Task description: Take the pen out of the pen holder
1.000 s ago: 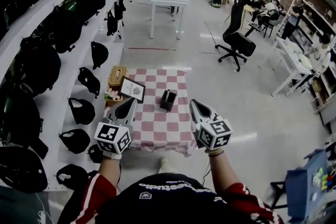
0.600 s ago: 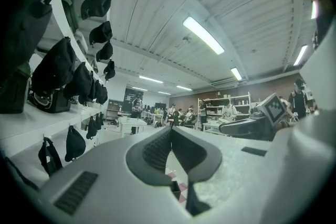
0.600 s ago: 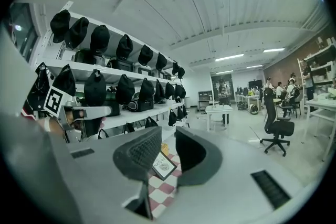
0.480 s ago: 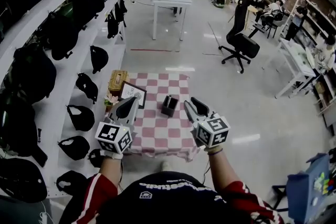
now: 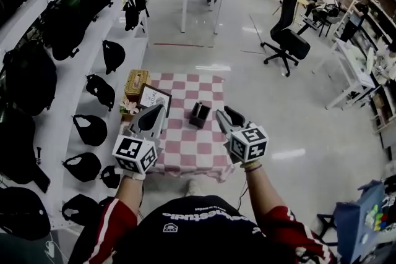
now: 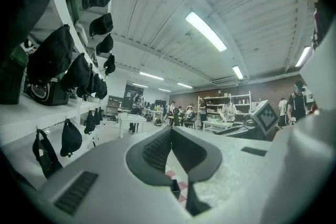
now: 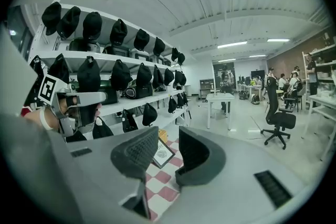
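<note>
A small black pen holder (image 5: 198, 113) stands on the checked tablecloth (image 5: 185, 148) of a low table. I cannot make out a pen inside it. My left gripper (image 5: 154, 113) hovers over the table's left side, left of the holder, and its jaws meet at the tips (image 6: 170, 134). My right gripper (image 5: 224, 113) hangs just right of the holder and short of it. Its jaws (image 7: 168, 136) have just been opening and now stand wide apart with nothing between them.
A framed picture (image 5: 154, 99) leans at the table's left rear, also seen past the right jaws as the framed picture (image 7: 164, 152). A wooden box (image 5: 137, 80) and a small flower (image 5: 128, 107) sit beside it. Shelves of black bags (image 5: 93, 127) run along the left. An office chair (image 5: 286, 40) stands far right.
Both grippers have moved forward over the table toward the pen holder. The right gripper's jaws, shut a second ago, have opened wide. The left jaws stay together.
</note>
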### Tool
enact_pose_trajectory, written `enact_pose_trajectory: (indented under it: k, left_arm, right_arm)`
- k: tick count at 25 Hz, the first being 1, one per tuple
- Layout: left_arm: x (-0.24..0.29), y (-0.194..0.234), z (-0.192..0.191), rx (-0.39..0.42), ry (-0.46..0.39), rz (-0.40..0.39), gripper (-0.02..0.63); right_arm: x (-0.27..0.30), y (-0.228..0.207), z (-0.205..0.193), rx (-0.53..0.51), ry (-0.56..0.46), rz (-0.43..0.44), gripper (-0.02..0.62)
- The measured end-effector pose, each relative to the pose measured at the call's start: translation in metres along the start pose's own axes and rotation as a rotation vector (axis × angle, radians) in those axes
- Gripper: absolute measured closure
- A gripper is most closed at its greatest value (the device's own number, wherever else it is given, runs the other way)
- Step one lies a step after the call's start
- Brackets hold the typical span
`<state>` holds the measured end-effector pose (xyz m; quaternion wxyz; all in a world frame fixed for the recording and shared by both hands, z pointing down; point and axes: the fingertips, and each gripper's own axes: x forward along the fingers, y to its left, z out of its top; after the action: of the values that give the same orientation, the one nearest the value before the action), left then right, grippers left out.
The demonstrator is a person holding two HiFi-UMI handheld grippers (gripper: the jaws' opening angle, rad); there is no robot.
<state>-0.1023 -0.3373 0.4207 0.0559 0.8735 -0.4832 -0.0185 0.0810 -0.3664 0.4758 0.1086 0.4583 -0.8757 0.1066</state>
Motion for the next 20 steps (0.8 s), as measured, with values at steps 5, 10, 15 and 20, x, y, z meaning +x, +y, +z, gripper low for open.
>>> enact_pose_trajectory:
  k: [5, 10, 15, 20]
  left_arm:
    - [0.014, -0.001, -0.017, -0.016, 0.021, -0.002, 0.600]
    - [0.032, 0.003, -0.025, -0.003, 0.039, 0.014, 0.600]
    - [0.046, 0.011, -0.032, 0.014, 0.057, 0.041, 0.600]
    - [0.055, 0.020, -0.041, 0.002, 0.074, 0.073, 0.600]
  right_arm:
    - [0.021, -0.016, -0.021, 0.010, 0.053, 0.010, 0.482]
    - [0.043, -0.034, -0.036, 0.007, 0.099, 0.028, 0.483]
    - [0.069, -0.047, -0.056, -0.008, 0.153, 0.056, 0.485]
    - [0.094, -0.057, -0.082, -0.007, 0.207, 0.087, 0.485]
